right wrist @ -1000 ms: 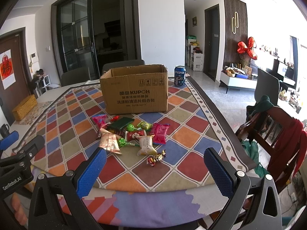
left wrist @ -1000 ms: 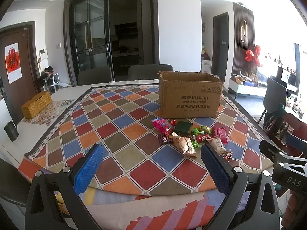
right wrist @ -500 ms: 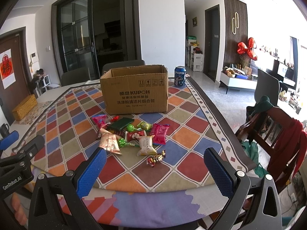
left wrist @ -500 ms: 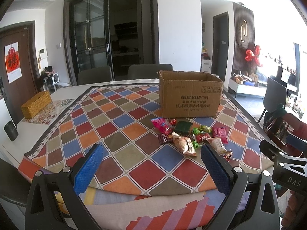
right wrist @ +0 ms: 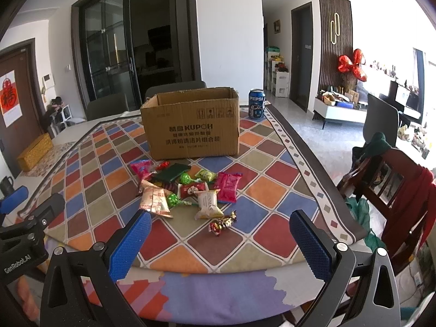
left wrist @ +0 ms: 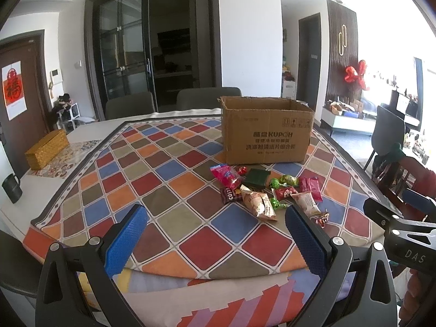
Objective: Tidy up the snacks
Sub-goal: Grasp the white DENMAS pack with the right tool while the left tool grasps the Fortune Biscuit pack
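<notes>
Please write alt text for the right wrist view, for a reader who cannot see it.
An open right gripper hovers at the near edge of a table covered by a checkered cloth. Ahead lies a pile of snacks before an open cardboard box, with a soda can behind.

Left tongs [left wrist: 215, 234] and right tongs [right wrist: 219, 241] both gape wide, empty

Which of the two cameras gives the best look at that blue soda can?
The right wrist view. There the blue Pepsi can stands in plain sight on the tablecloth, just right of the cardboard box's far corner. The left wrist view shows none of it; from that angle the box may be hiding it.
</notes>
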